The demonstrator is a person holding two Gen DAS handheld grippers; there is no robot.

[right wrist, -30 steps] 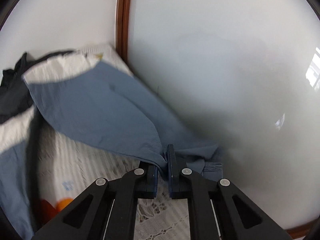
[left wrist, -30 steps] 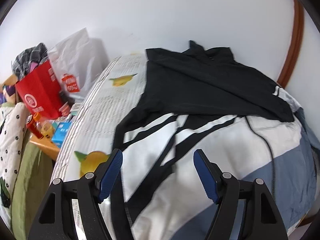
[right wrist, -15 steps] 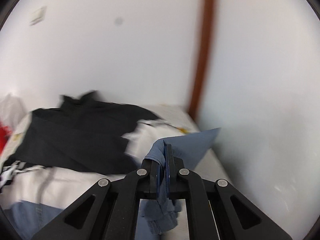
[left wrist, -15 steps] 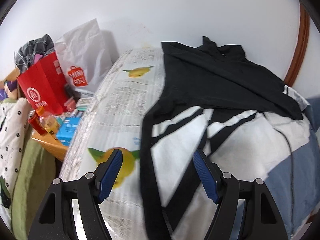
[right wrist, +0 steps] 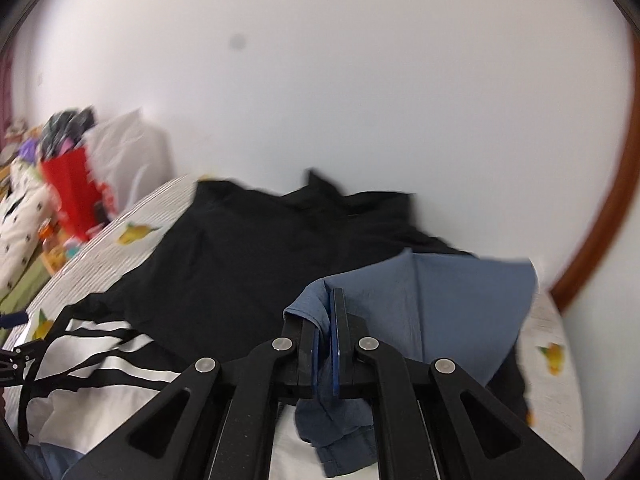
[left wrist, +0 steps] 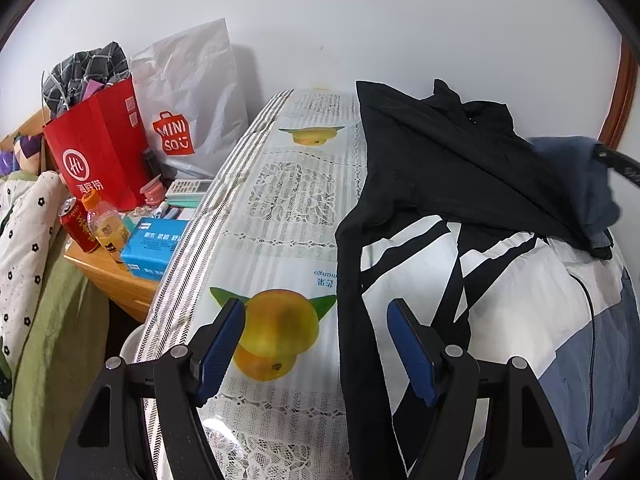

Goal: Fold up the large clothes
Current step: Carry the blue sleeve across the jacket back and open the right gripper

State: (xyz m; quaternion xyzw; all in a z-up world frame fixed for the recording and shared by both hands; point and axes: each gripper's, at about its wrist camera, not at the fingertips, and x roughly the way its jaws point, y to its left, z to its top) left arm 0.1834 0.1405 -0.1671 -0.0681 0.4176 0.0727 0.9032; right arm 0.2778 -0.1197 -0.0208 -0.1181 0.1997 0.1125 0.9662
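Now fold step in hand: blue sleeve (right wrist: 436, 312) clamped in right gripper (right wrist: 326, 344), carried over jacket (left wrist: 500, 300) spread on table (left wrist: 280, 208). Left gripper (left wrist: 316, 340) spread wide, nothing held, above jacket's left edge. Next, likely: sleeve laid flat, released.

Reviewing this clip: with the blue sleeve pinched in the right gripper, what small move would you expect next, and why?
Probably lay it down across the jacket's black upper part. The right gripper is shut on the blue sleeve, lifted above it; the left gripper hangs open, holding nothing.
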